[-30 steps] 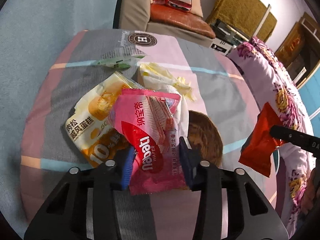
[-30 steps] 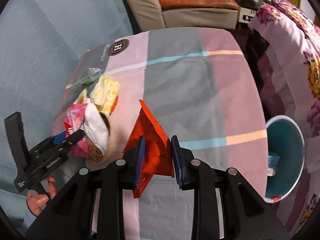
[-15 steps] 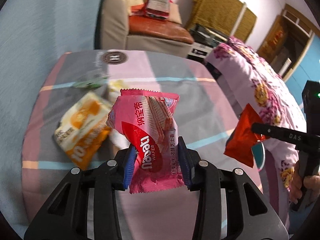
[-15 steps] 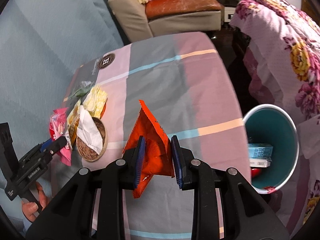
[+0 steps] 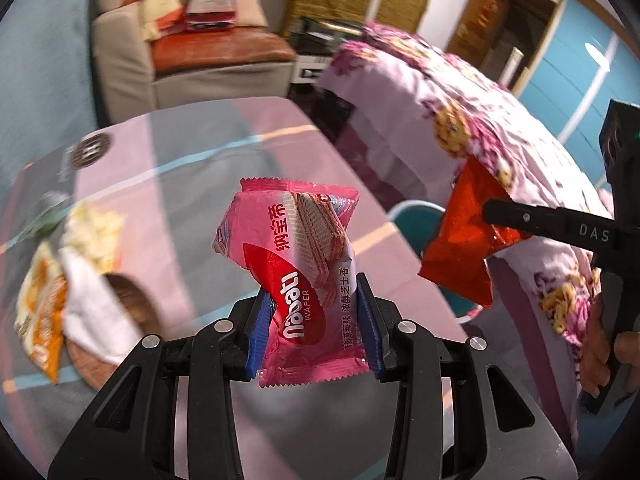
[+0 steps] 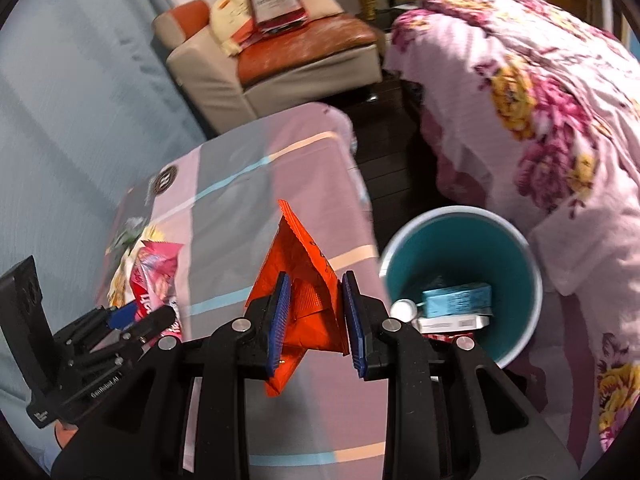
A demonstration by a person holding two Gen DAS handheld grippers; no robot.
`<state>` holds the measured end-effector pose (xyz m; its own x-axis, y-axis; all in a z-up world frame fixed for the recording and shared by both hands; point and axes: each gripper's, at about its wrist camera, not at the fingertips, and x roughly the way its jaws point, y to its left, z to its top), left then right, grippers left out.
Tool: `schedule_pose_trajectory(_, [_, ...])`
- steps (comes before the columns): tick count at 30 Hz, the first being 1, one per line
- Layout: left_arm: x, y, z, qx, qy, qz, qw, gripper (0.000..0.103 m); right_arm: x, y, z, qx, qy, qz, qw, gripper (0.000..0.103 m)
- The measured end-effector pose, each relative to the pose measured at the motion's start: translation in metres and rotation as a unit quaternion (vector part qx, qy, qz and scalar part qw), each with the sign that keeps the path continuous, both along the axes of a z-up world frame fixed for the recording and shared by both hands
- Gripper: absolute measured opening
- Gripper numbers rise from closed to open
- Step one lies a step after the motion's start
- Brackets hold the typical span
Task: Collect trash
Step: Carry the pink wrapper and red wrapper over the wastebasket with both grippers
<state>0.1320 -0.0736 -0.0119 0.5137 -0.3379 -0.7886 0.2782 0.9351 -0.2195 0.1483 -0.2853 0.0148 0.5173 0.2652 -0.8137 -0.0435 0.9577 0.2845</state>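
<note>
Pink, grey and blue checked cloth covers the table (image 6: 304, 168) below me, with a beige armchair (image 6: 256, 76) behind it and a flowered bedspread (image 6: 540, 92) off to the right. My left gripper (image 5: 314, 326) is pinched onto the lower half of a pink wafer packet (image 5: 296, 264), blue pads (image 5: 258, 328) pressing its two sides so that it stands upright and twisted above the cloth, clear of the table. My right gripper (image 6: 316, 316) is clamped narrowly on a crumpled red wrapper (image 6: 304, 292), which juts up between the pads in a point and hangs out below them; in the left wrist view that same wrapper (image 5: 460, 240) shows to the right of the pink packet, near the table's far edge. Just to the right of the red wrapper, on the floor beside the table, stands a teal bin (image 6: 516, 308) with a pale rim, holding a light blue carton (image 6: 456, 298) and a white box. More rubbish lies at the table's left side: a yellow-orange snack bag (image 5: 44, 320), a white tissue (image 5: 96, 304) draped over a round wooden coaster (image 5: 128, 304), and a crumpled yellowish wrapper (image 5: 94, 228) behind them. All of it is blurred.
</note>
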Motion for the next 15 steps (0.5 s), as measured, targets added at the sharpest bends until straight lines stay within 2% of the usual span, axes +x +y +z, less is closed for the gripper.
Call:
schedule_pose_trajectory(11, [0.015,-0.099,-0.011,0.020,0.016,-0.076,0.9968,0.040,-0.014,-0.087,-0.006,-0.008,-0.018,-0.078,0.997,0.026])
schedule_pose_trajectory(15, [0.020,-0.123,-0.016,0.022,0.024,-0.091,0.9953,0.041,-0.016,-0.114,-0.012,-0.003,-0.016,-0.099,0.995,0.026])
